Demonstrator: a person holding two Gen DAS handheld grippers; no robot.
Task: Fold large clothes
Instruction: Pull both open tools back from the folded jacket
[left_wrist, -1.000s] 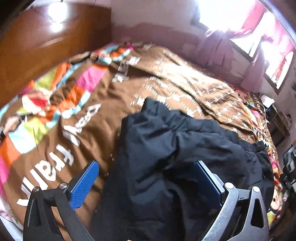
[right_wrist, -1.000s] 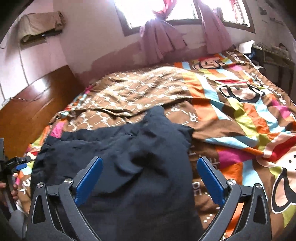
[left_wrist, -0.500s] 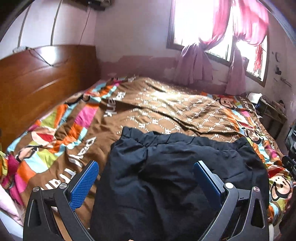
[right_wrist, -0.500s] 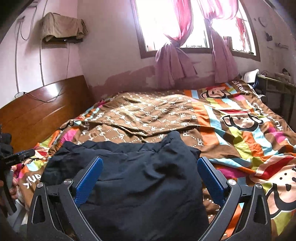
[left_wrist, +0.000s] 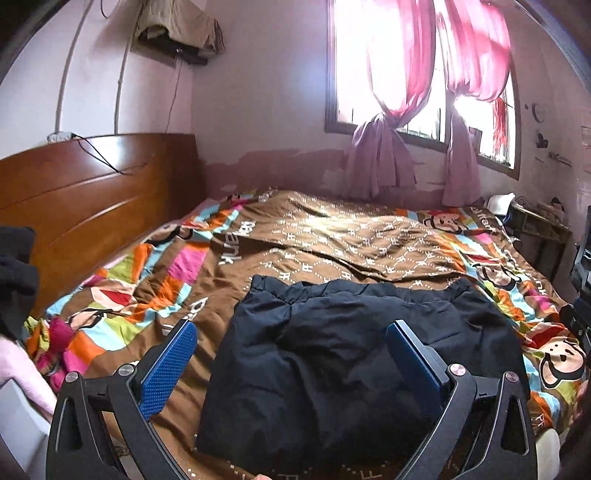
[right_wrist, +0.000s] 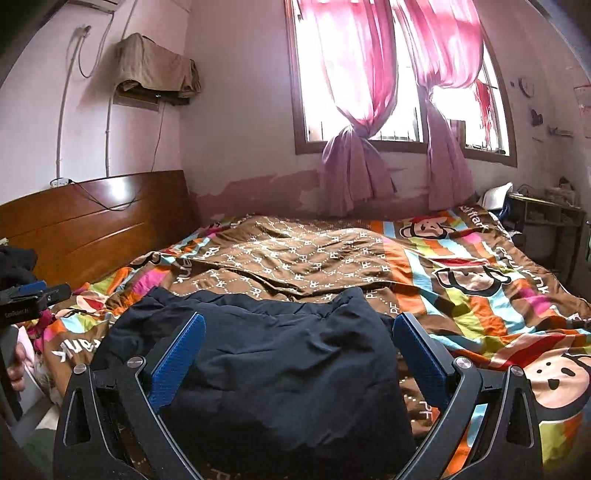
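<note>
A dark navy padded garment (left_wrist: 351, 354) lies folded in a rough rectangle on the bed near its front edge; it also shows in the right wrist view (right_wrist: 280, 369). My left gripper (left_wrist: 291, 343) is open and empty, held above and in front of the garment, apart from it. My right gripper (right_wrist: 295, 339) is open and empty, also raised over the garment's near part. The left gripper shows at the left edge of the right wrist view (right_wrist: 26, 295), held in a hand.
The bed is covered by a brown and multicoloured cartoon quilt (left_wrist: 332, 236). A wooden headboard (left_wrist: 92, 199) stands at the left. A window with pink curtains (right_wrist: 376, 81) is behind the bed. A cluttered side table (right_wrist: 546, 214) stands at the right.
Both grippers have lifted and tilted up away from the garment, so the wall and window now show. The garment lies still on the bed. Both grippers stay open.
</note>
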